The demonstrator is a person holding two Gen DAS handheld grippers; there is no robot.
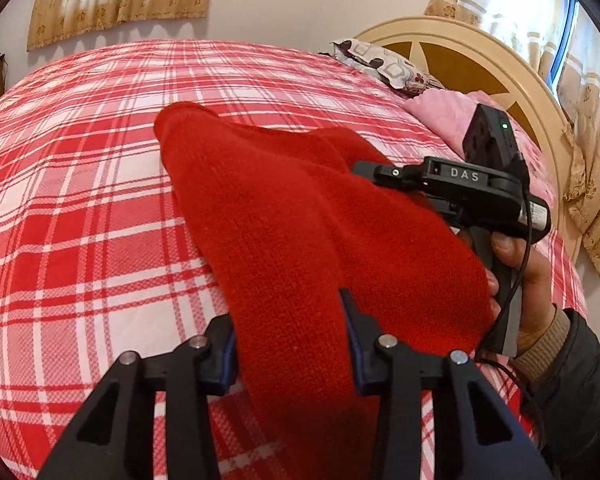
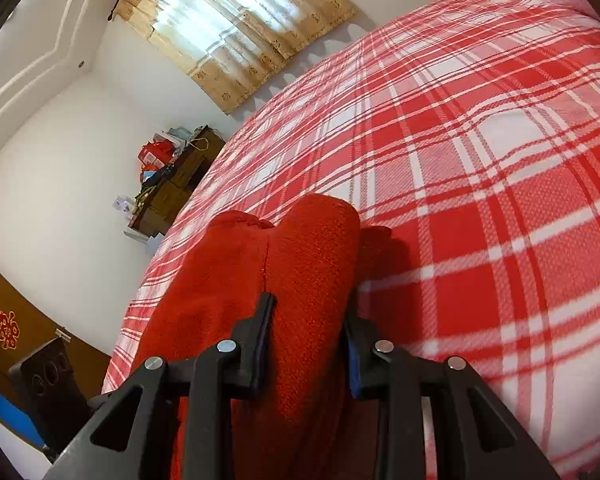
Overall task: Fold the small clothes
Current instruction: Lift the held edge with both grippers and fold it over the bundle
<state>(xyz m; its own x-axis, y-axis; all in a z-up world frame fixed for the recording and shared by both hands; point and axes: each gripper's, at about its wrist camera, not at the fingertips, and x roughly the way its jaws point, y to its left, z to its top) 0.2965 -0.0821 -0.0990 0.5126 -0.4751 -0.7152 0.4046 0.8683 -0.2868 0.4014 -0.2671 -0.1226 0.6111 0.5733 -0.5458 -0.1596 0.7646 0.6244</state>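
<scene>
Holding a red knit (image 1: 284,216) between them, both grippers are clamped on it: the left gripper (image 1: 290,344) has its fingers pinched on a thick band of the cloth at the near end, and the right gripper (image 2: 308,344) bites another fold of the same piece, its fingers pressed into the wool on either side. From the left view the right hand (image 1: 528,276) shows beside the cloth, wrapped on its tool's handle. The knit hangs raised at the near end and trails away onto the plaid bed (image 1: 80,184), its far tip resting on the cover. I'd say this is mid-fold, with the held edge being carried over. Next, it seems, both ends need to travel together toward the far tip, kept level so the layers stack squarely, then be lowered before either grip lets go. Beyond lie a pillow (image 1: 384,62) and the headboard (image 1: 480,64).
</scene>
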